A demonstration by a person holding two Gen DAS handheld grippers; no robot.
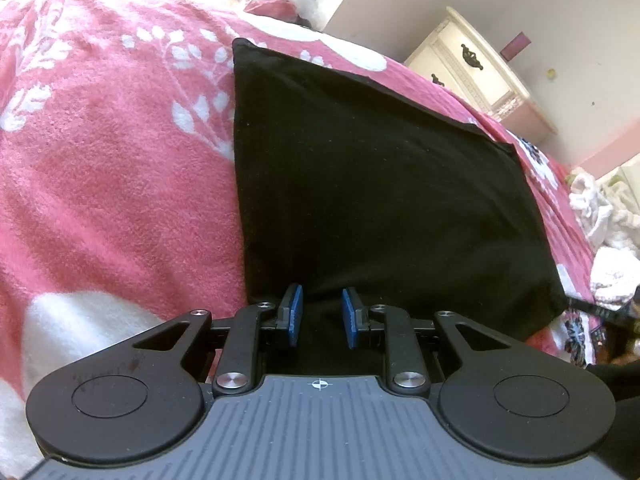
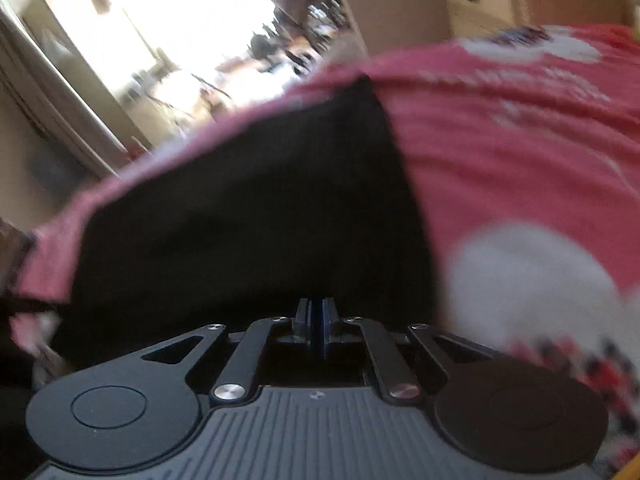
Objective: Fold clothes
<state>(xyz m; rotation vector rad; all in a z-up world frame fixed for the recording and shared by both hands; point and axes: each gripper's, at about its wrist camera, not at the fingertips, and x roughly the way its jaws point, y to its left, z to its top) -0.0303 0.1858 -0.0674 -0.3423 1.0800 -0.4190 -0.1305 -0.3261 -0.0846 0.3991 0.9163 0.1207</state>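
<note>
We see a bed covered by a pink fleece blanket [image 1: 112, 168] with white leaf and flower patterns, and on it lies a black garment [image 1: 360, 168], folded flat into a rough rectangle with its far corner pointing up the bed. Beyond the bed stands a cream dresser [image 1: 472, 76] with dark handles against a pale wall; a heap of white laundry [image 1: 604, 216] sits off the bed's right edge. Our left claw [image 1: 322, 314] tilts down over the garment's near edge, its blue pads [image 1: 295, 312] parted with black cloth lying in the gap; we cannot tell whether the pads pinch it. Our right claw [image 2: 316, 326] also slants downward above the garment, its view smeared by blur, and its jaws are clenched together, pads meeting with nothing visible between them.
</note>
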